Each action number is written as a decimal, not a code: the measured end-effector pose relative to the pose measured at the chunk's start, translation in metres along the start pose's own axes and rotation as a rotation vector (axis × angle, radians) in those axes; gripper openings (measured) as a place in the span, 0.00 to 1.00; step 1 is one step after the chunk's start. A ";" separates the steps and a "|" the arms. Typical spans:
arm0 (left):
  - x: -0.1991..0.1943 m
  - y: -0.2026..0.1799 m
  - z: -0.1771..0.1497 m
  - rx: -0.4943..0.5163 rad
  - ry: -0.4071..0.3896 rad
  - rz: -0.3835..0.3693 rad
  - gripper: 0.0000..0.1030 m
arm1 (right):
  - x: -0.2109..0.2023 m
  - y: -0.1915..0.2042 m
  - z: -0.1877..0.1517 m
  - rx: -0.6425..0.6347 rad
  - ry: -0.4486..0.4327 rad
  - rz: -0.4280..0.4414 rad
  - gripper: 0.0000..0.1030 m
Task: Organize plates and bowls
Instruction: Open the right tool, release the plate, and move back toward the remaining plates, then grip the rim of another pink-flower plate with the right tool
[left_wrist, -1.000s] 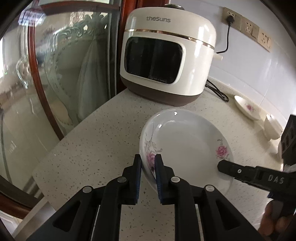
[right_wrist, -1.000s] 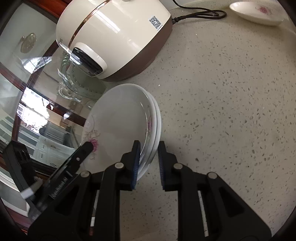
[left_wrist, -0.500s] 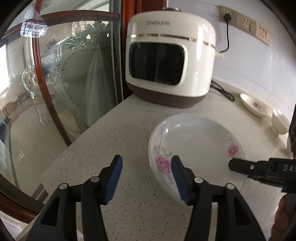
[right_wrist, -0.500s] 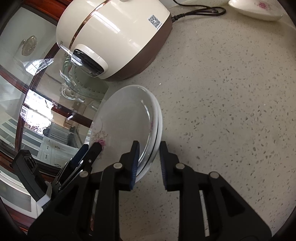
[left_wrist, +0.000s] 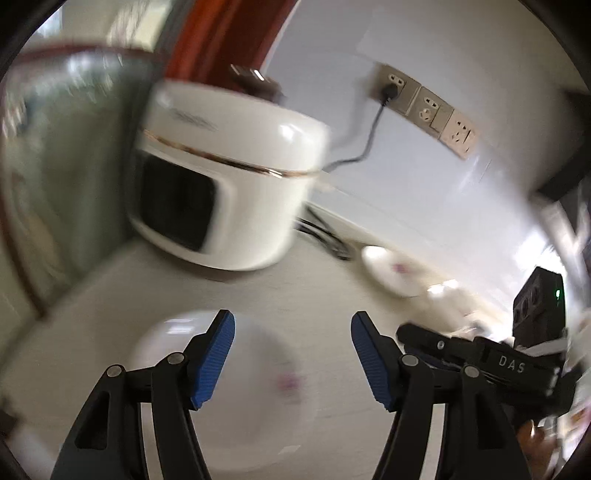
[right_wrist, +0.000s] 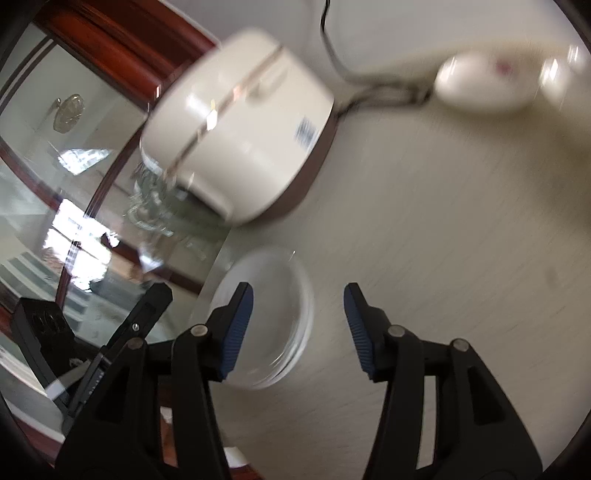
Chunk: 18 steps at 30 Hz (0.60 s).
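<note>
Gaping well apart, the left gripper (left_wrist: 291, 354) holds nothing; its jaws have just been opening. The right gripper (right_wrist: 298, 325) has likewise just spread, empty. Beneath both, the stack of white floral porcelain plates (right_wrist: 273, 314) lies on the pale speckled stone counter (right_wrist: 443, 240), near the cream rice cooker (left_wrist: 225, 184).
</note>
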<state>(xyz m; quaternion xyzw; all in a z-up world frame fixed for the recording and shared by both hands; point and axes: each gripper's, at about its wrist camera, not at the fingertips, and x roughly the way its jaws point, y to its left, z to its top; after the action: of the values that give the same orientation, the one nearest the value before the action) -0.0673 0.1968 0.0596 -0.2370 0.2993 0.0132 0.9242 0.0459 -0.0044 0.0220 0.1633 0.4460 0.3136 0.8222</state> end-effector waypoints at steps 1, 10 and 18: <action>0.010 -0.007 0.003 -0.033 0.021 -0.049 0.64 | -0.009 -0.005 0.011 -0.015 -0.025 -0.036 0.63; 0.143 -0.067 0.043 -0.185 0.225 -0.209 0.64 | -0.038 -0.076 0.128 -0.038 -0.097 -0.322 0.69; 0.245 -0.083 0.039 -0.243 0.350 -0.155 0.51 | -0.003 -0.138 0.184 0.018 0.008 -0.383 0.69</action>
<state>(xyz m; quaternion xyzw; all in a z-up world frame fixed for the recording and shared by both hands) 0.1690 0.1118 -0.0137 -0.3675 0.4320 -0.0630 0.8212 0.2493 -0.1078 0.0489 0.0814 0.4750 0.1479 0.8637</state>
